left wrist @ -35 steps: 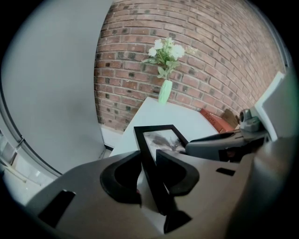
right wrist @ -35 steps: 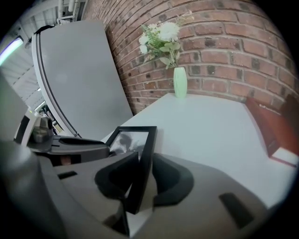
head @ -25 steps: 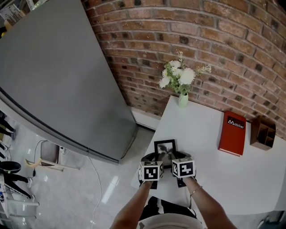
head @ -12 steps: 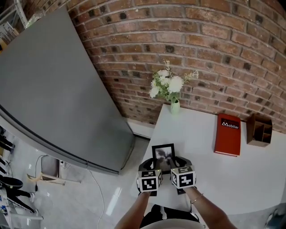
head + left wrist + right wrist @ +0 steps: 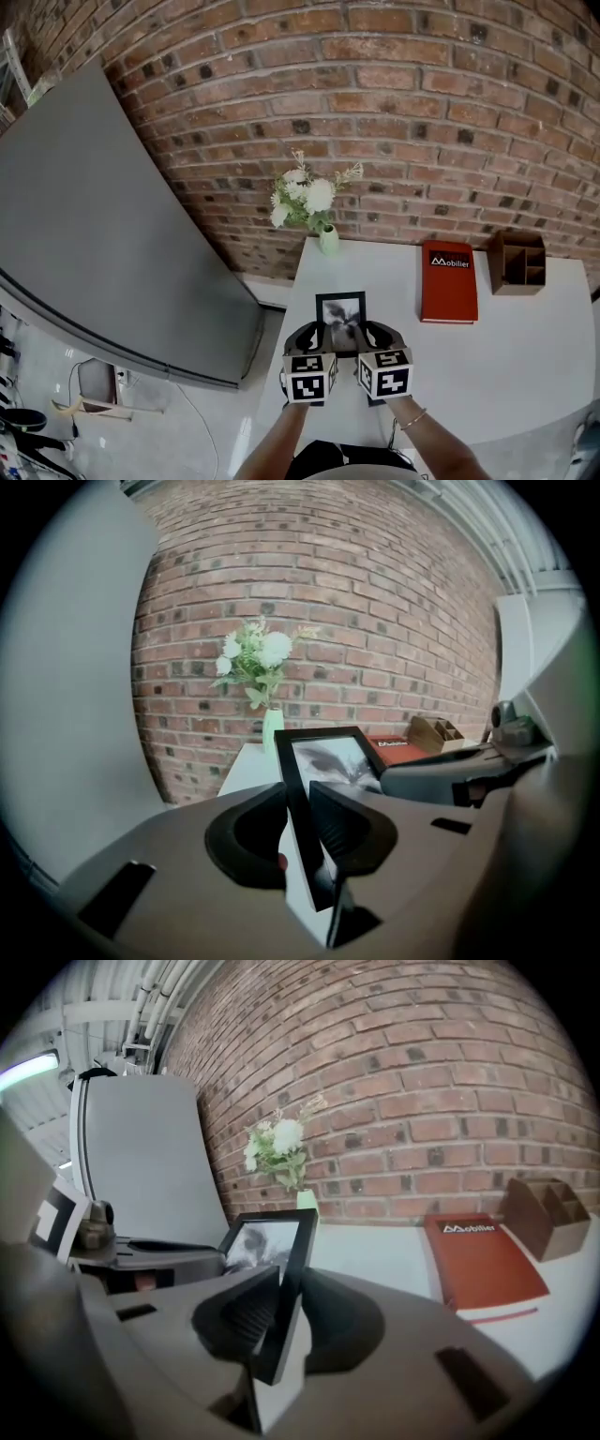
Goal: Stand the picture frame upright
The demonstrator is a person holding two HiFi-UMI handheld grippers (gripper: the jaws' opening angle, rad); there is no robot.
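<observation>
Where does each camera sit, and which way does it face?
Head view: on the person's head, facing down at the white table; forearms, left gripper and right gripper show.
Left gripper view: on that gripper, facing the brick wall; its jaws show.
Right gripper view: likewise, its jaws.
Shared: picture frame, flower vase, red book.

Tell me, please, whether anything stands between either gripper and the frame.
Nothing visible does. The left gripper grips the frame's left edge and the right gripper grips its right edge, with nothing in between. The vase and book stand apart behind it.
</observation>
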